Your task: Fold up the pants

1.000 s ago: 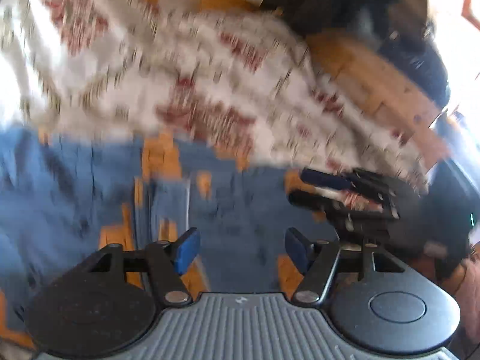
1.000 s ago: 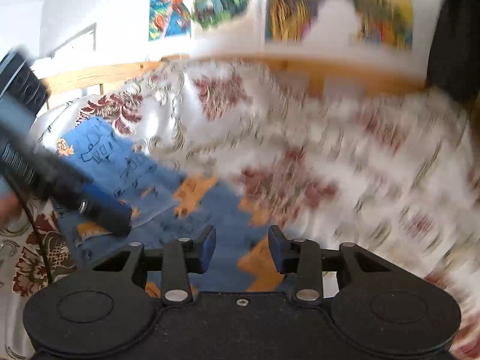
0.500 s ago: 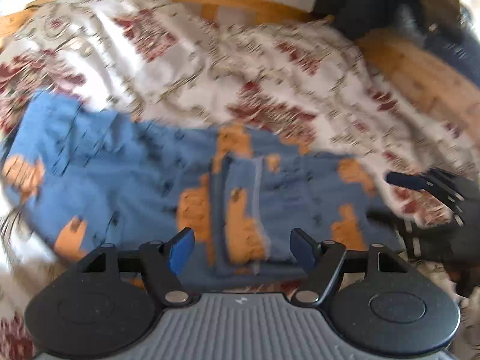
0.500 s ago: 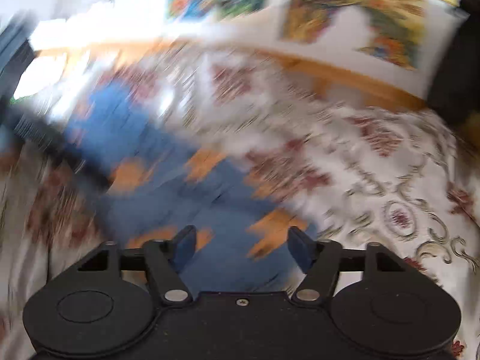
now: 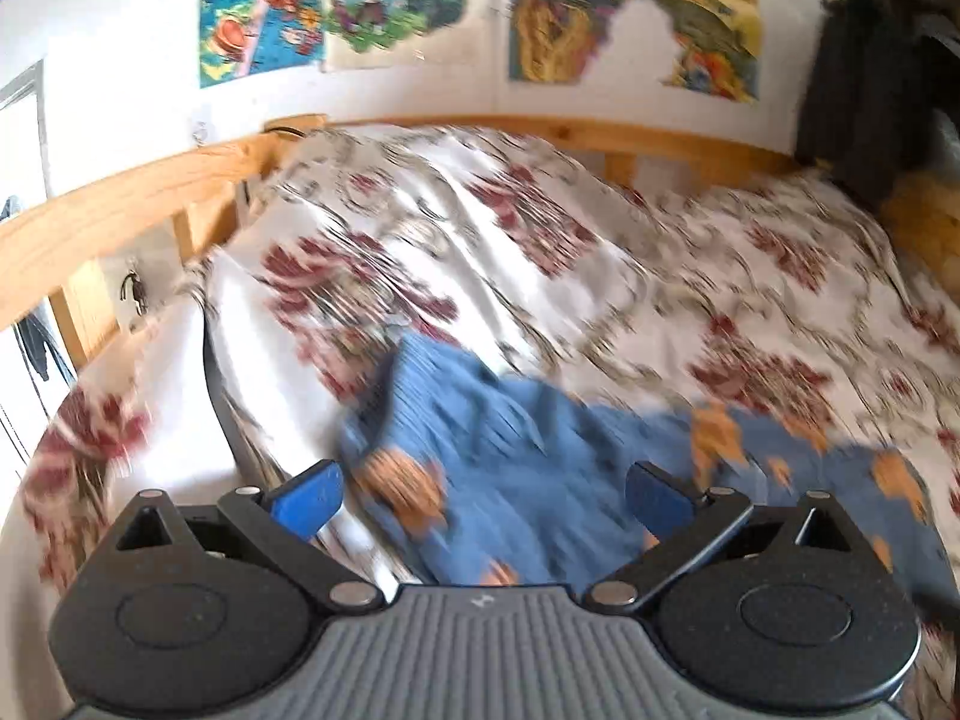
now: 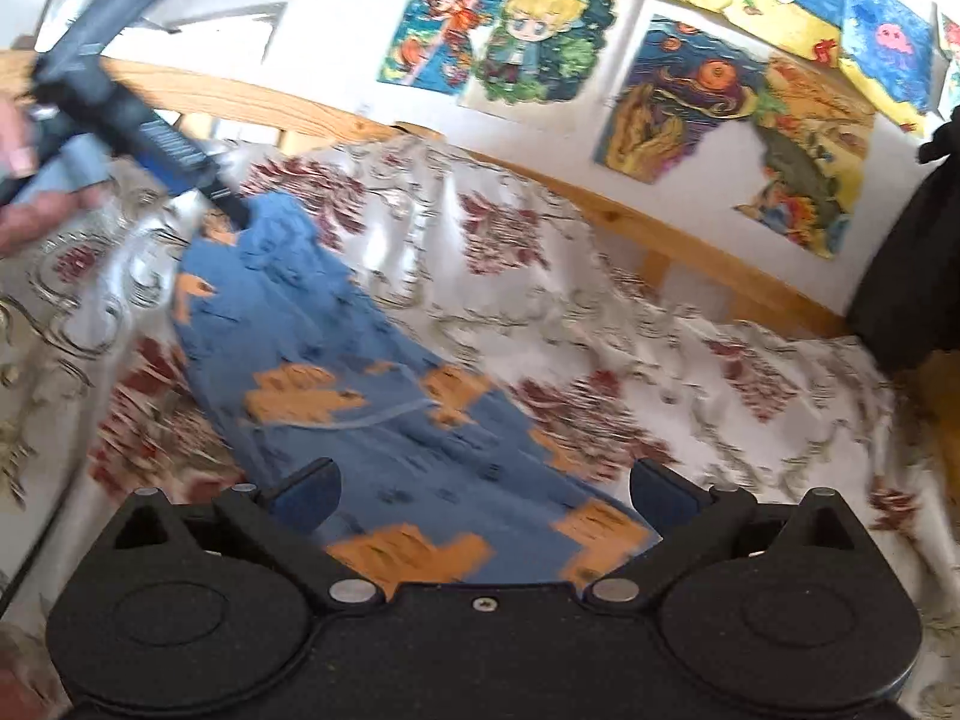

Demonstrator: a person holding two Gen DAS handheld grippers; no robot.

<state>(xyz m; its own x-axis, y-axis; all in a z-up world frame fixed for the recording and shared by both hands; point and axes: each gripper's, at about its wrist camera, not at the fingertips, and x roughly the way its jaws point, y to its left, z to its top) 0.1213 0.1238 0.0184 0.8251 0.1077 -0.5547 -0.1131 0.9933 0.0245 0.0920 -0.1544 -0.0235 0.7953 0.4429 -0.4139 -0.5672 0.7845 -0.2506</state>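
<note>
Blue pants [image 6: 360, 372] with orange patches lie stretched along a bed [image 6: 690, 372] covered by a white spread with dark red flowers. In the right wrist view the garment runs as a long narrow strip from the upper left of the frame down to the bottom centre, which suggests it is already folded lengthwise, one leg over the other, though blur keeps the layers from being certain.

The right hand-held gripper [image 6: 486, 492] sits at the bottom centre of its frame, its jaws spread wide and released, with the near end of the pants showing between them. It grasps nothing. It seems placed over this end so it can take the cloth for the next fold.

The left hand-held gripper [image 6: 138, 120] shows in the upper left of the right wrist view, held by a person's hand [image 6: 30, 216], its tip at the far end of the pants; whether it touches the cloth cannot be told. In the left wrist view this gripper [image 5: 483, 498] is also released, jaws wide apart at the bottom of the frame, with blue cloth [image 5: 510, 480] between and beyond them. Nothing is pinched.

One gripper at each end looks like a setup for bringing one end onto the other.

A wooden bed frame [image 6: 252, 102] and colourful posters [image 6: 522, 42] fill the upper part of the frames.
</note>
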